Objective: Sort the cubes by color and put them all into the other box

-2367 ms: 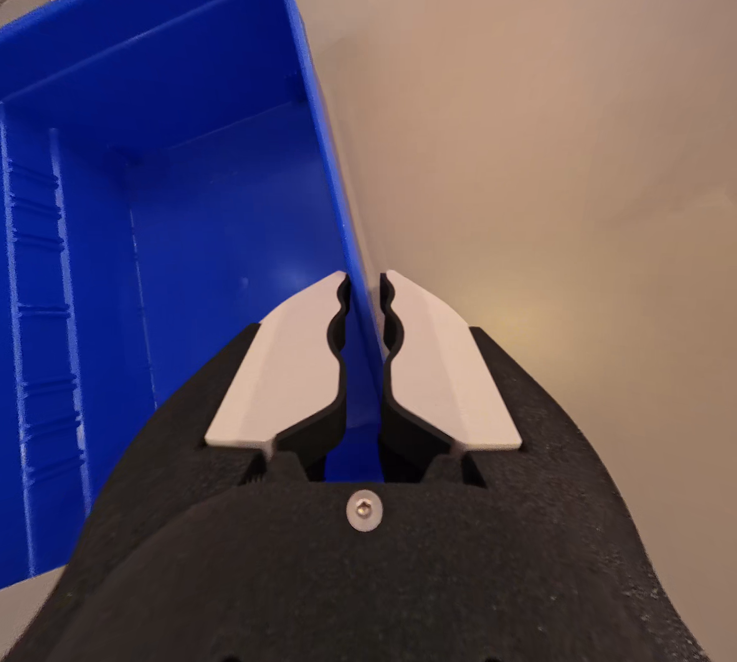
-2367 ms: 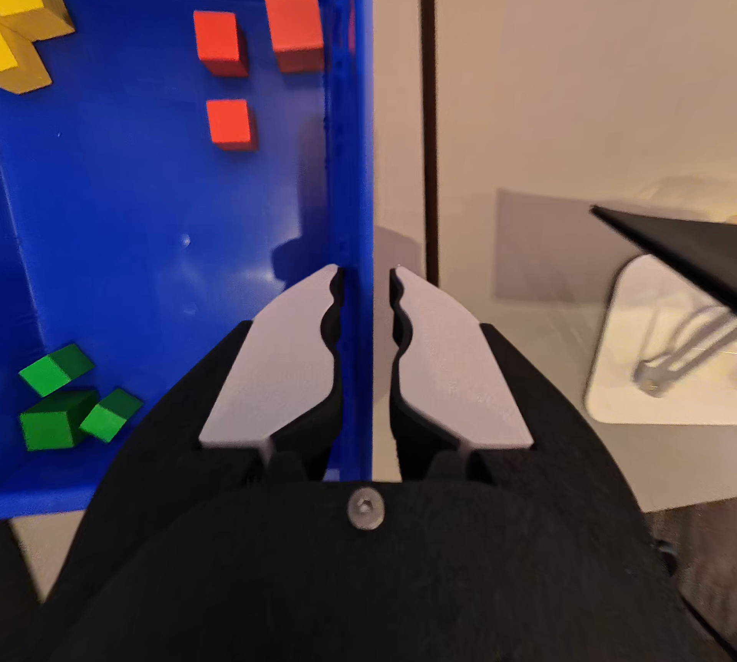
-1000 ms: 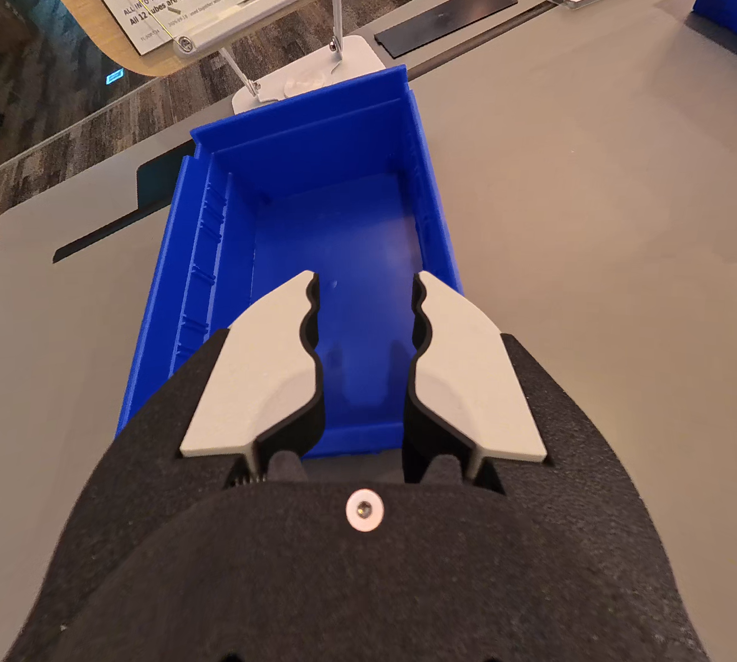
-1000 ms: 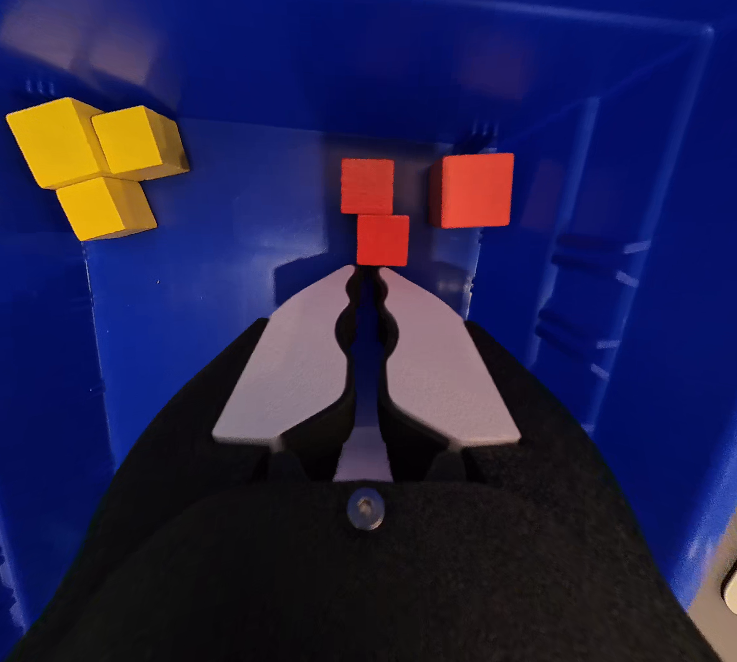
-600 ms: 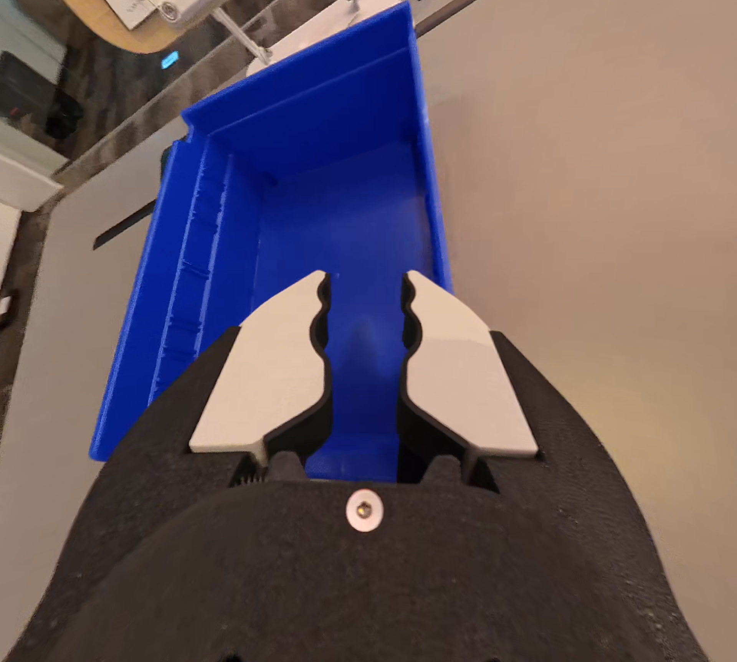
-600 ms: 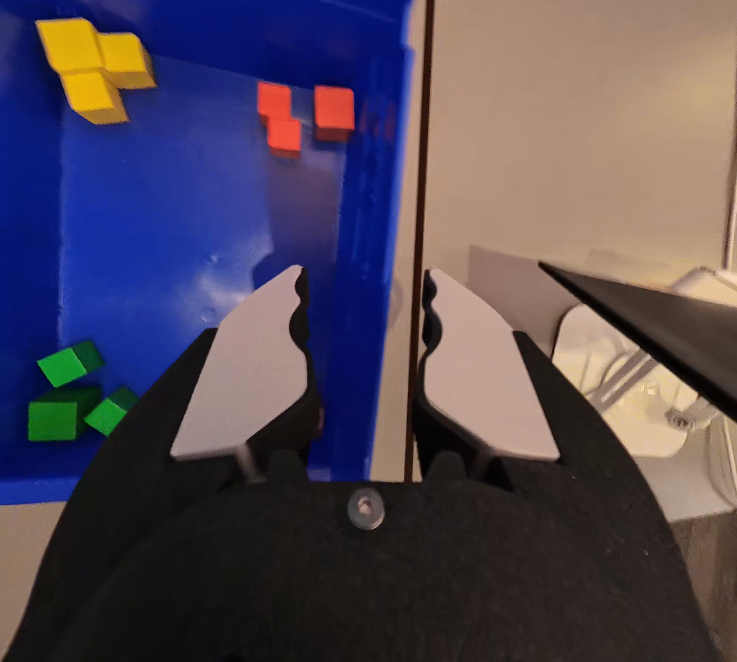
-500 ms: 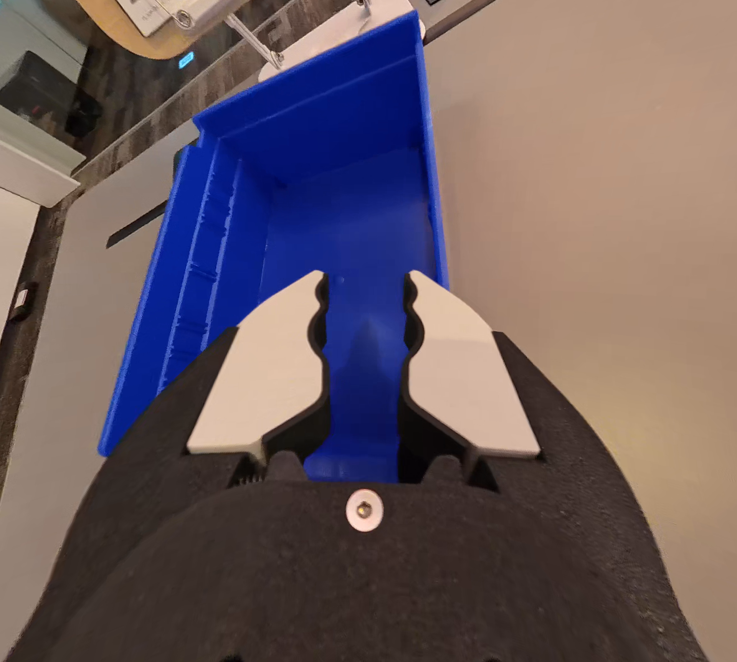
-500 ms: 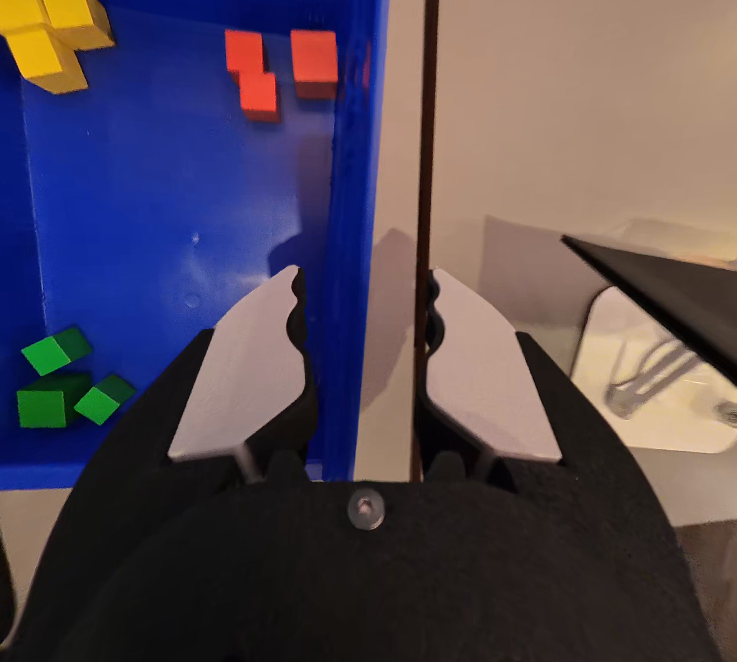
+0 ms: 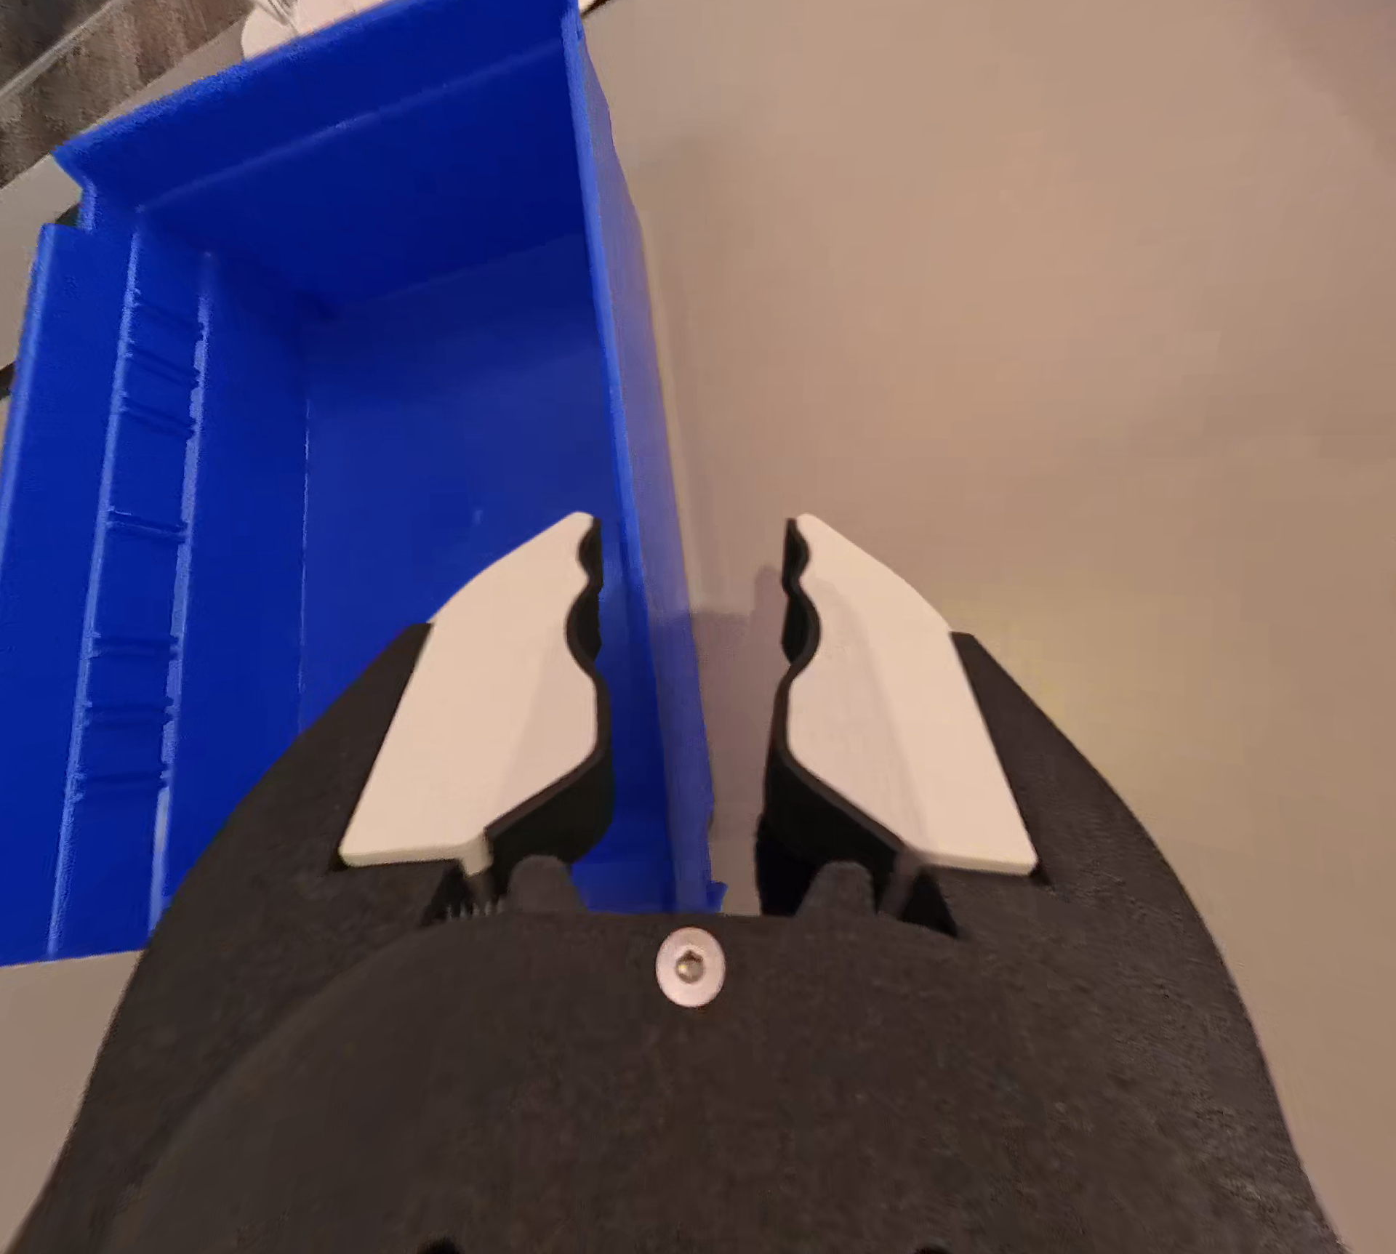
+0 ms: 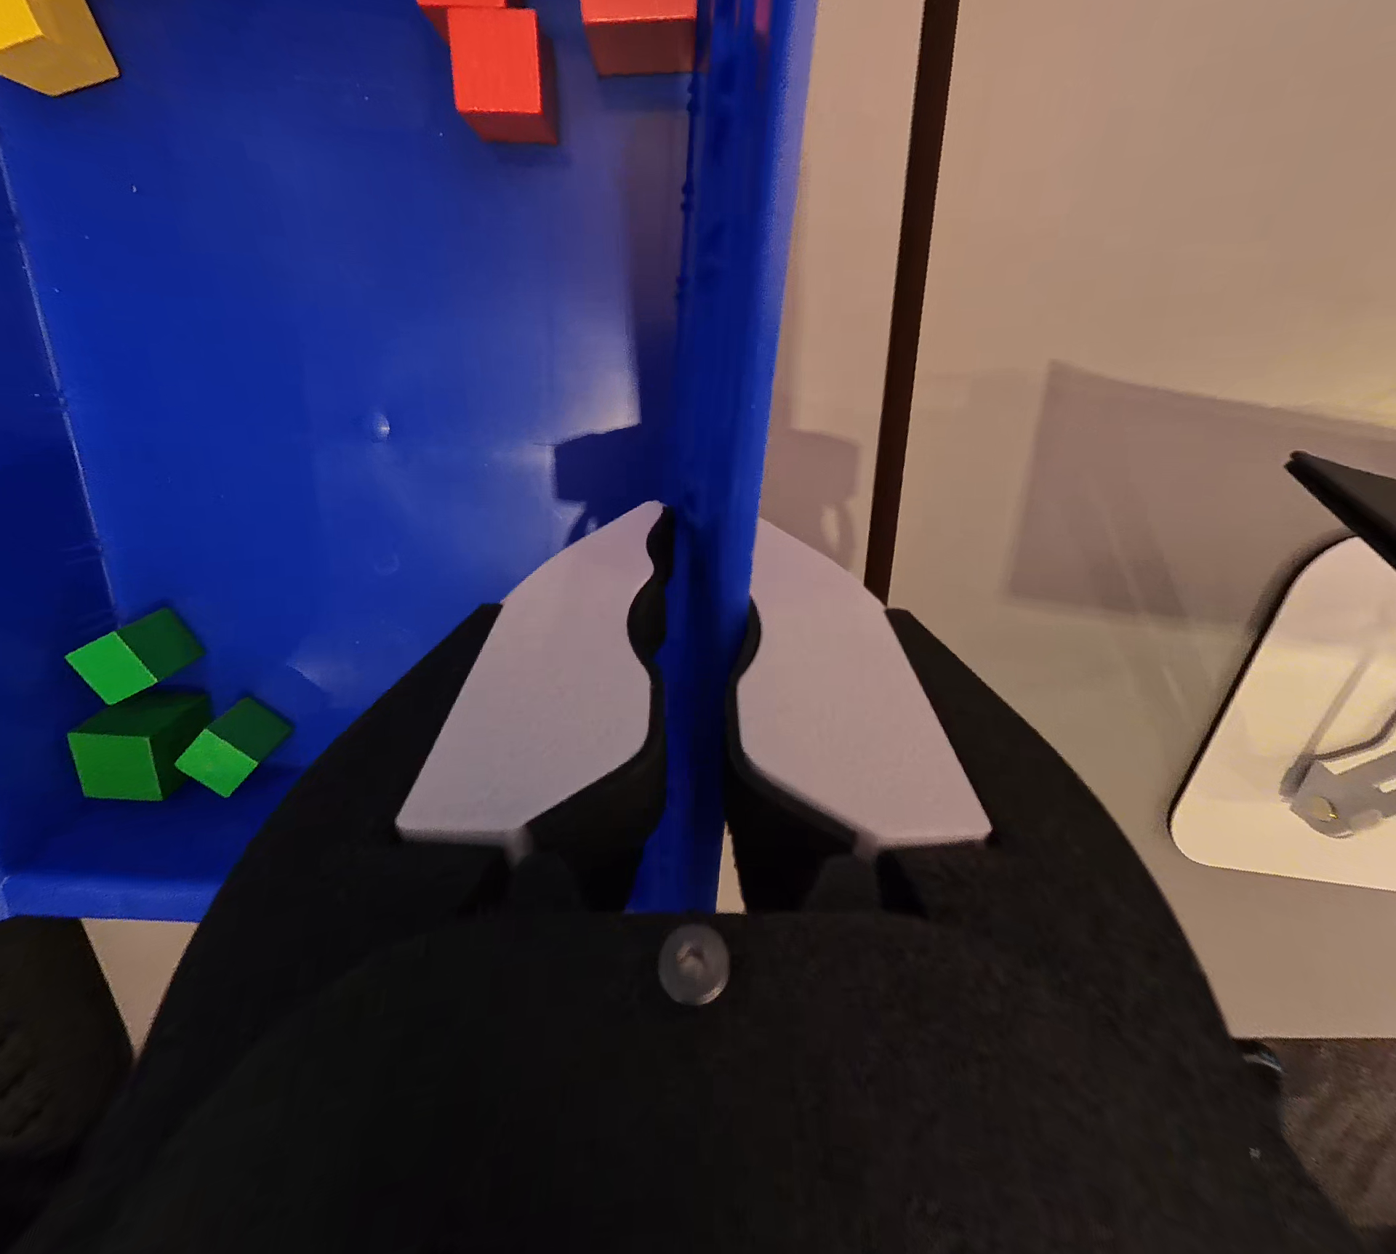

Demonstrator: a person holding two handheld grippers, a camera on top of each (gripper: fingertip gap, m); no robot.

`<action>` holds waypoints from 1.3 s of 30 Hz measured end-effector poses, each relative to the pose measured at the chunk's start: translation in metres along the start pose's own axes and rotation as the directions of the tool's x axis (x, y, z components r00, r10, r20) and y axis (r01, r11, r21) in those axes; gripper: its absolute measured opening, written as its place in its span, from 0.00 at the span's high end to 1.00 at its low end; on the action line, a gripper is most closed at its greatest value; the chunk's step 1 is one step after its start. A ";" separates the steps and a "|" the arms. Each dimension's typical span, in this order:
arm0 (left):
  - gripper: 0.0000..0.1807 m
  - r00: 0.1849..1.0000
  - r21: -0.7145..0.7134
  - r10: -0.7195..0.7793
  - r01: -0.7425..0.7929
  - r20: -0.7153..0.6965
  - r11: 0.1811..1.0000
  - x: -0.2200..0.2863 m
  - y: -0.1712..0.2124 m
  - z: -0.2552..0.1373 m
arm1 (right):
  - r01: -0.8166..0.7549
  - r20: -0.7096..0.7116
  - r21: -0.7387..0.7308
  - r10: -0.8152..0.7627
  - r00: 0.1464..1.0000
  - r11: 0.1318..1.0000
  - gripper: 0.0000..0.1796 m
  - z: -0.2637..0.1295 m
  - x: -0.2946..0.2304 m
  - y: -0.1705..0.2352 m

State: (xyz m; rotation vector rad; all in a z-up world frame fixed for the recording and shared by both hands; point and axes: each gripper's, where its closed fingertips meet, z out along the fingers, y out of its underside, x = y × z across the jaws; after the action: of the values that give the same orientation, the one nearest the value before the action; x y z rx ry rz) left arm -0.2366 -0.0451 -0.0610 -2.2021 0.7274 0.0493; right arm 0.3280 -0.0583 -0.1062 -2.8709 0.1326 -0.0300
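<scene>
Two boxes. Our right gripper (image 10: pixel 702 542) clamps the filled box (image 10: pixel 725 236) wall; red cubes (image 10: pixel 495 62) at 11 o'clock. Left gripper (image 9: pixel 687 527) gapes astride the empty box (image 9: pixel 619 387) wall. Tilting may scramble the sorted clusters.

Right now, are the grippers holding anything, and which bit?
The right gripper is shut on the side wall of the box with cubes. The left gripper is open, straddling the side wall of the empty box, holding nothing.
</scene>
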 end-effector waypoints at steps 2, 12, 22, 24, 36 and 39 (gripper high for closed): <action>0.83 0.996 -0.007 0.034 -0.033 0.087 0.999 -0.008 0.001 0.007 | -0.008 0.013 0.010 0.008 1.000 1.000 0.95 0.000 -0.001 0.000; 0.97 0.984 0.012 0.117 -0.119 0.135 0.993 0.003 -0.015 0.015 | -0.045 0.046 0.027 0.044 0.998 0.999 0.97 0.000 -0.010 0.002; 0.96 0.974 0.066 0.200 -0.207 0.107 0.976 0.060 -0.039 0.019 | -0.036 0.052 0.030 0.034 0.998 0.999 0.97 0.001 -0.038 -0.002; 0.96 0.967 0.068 0.229 -0.238 0.113 0.969 0.072 -0.045 0.021 | -0.021 0.060 0.031 0.019 0.998 0.999 0.97 0.002 -0.049 -0.007; 0.80 0.979 0.273 0.170 -0.195 0.112 0.942 0.112 -0.096 0.008 | -0.078 0.140 -0.046 0.084 0.987 0.996 0.97 0.014 -0.071 -0.017; 0.79 0.994 0.324 0.110 -0.107 0.009 0.940 0.095 -0.086 -0.021 | -0.078 0.182 -0.041 0.084 0.980 0.996 0.97 0.014 -0.071 -0.017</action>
State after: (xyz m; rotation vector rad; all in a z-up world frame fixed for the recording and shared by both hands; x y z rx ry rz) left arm -0.1169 -0.0615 -0.0126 -1.8485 0.8015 -0.0240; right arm 0.2588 -0.0315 -0.1155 -2.8805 0.2149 0.2544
